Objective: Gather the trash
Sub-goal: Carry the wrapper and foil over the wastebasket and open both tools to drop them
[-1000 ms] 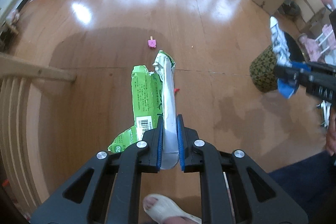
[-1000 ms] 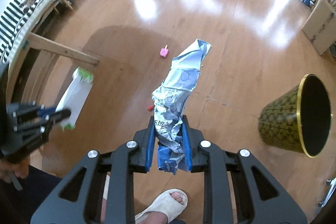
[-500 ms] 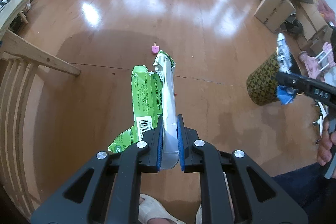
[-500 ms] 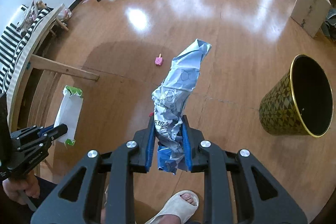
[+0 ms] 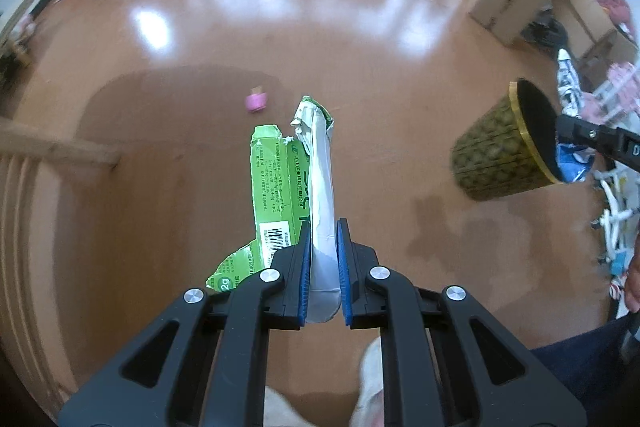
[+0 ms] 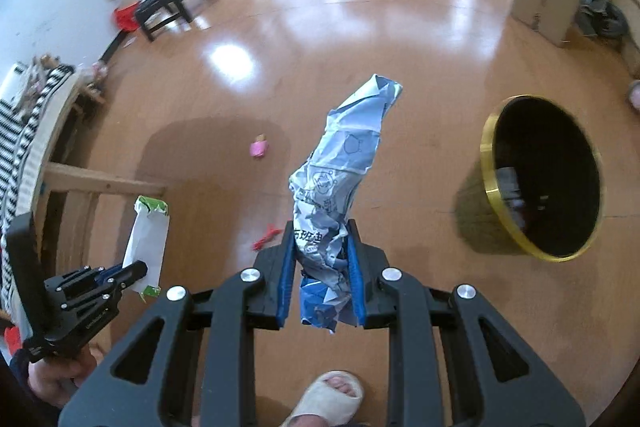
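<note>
From the left wrist, your left gripper [image 5: 323,267] is clamping the torn green carton [image 5: 292,183] above the floor. From the right wrist, your right gripper [image 6: 320,275] is pinching the crumpled blue wrapper [image 6: 340,187], left of the gold-rimmed bin [image 6: 486,151].

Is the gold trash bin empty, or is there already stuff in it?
Not empty: the trash bin has a few items showing inside its dark interior; what they are, cannot tell.

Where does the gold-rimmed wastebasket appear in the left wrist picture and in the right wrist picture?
Left wrist: the wastebasket stands at the right edge, partly behind the right gripper.
Right wrist: wastebasket at right of centre, dark mouth facing the camera.
Shared landmark: the small pink toy on the floor.
</note>
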A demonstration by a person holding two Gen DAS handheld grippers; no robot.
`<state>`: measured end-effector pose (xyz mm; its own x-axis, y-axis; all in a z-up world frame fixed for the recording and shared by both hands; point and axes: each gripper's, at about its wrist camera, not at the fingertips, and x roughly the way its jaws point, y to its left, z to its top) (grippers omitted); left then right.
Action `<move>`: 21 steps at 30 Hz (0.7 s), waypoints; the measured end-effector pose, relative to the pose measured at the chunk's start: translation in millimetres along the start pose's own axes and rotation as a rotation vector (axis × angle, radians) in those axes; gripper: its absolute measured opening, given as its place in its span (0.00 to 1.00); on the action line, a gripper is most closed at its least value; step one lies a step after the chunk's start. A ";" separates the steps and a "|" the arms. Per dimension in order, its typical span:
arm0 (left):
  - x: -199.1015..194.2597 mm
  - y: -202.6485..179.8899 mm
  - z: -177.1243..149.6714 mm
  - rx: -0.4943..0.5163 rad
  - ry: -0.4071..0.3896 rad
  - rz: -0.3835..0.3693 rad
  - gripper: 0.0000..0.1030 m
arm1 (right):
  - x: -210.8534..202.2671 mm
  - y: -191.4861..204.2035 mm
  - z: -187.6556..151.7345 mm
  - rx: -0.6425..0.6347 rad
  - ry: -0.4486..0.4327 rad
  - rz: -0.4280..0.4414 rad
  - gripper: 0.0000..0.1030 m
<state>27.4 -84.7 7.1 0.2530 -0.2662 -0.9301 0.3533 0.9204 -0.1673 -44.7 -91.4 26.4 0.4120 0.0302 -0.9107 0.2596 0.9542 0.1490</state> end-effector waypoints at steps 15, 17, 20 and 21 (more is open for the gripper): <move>81.7 -261.4 101.4 0.273 0.037 -0.247 0.11 | -35.3 -222.4 22.7 0.360 -0.037 -0.151 0.23; 90.2 -281.1 109.1 0.273 0.027 -0.285 0.11 | -28.3 -238.2 21.2 0.404 -0.028 -0.136 0.23; 102.3 -305.1 117.6 0.278 0.025 -0.332 0.11 | -22.2 -251.5 23.0 0.443 -0.026 -0.136 0.24; 104.9 -308.6 117.7 0.283 0.024 -0.333 0.11 | -20.4 -254.6 23.5 0.452 -0.024 -0.136 0.24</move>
<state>50.9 -430.3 -0.4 0.0638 -0.5254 -0.8484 0.6455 0.6701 -0.3665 -98.7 -341.9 16.1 0.3668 -0.0984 -0.9251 0.6644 0.7237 0.1864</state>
